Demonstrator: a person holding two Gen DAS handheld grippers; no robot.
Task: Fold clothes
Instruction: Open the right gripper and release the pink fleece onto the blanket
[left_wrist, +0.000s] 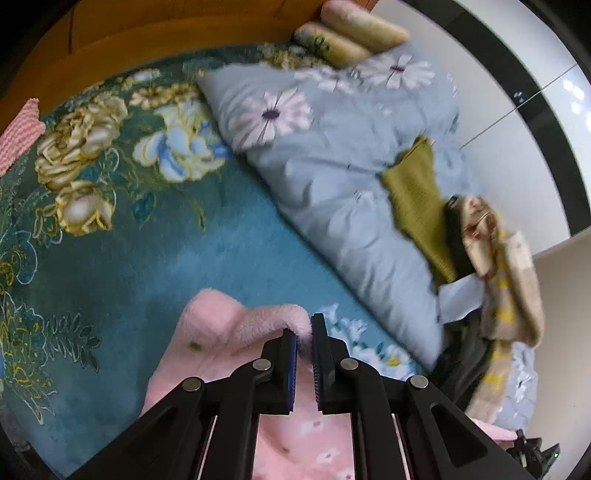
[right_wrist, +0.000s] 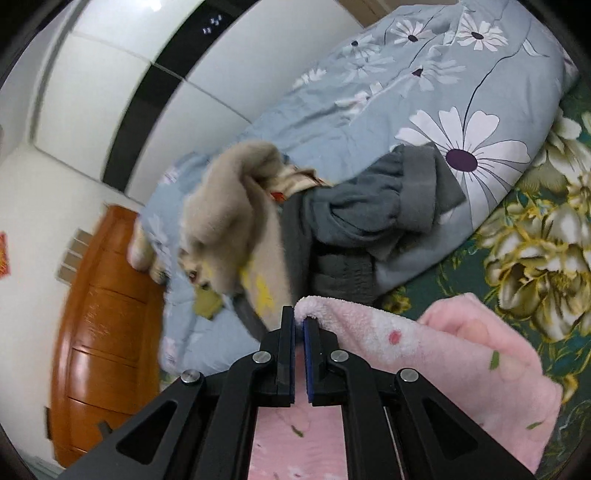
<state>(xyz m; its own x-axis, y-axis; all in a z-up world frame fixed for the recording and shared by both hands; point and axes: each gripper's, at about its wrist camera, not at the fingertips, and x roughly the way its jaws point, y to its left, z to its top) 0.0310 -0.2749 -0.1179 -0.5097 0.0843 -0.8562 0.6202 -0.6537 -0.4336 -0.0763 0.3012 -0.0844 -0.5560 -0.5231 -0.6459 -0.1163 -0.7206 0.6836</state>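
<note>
Pink fleece garment (left_wrist: 221, 332) — fluffy, flower-printed, folded over.

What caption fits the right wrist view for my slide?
Right gripper pinches a fold of the pink fleece garment above the floral bedspread, grey clothes heaped behind.

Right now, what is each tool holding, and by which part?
Both grip the pink fleece garment: left tool and right tool each pinch a folded edge of it.
</note>
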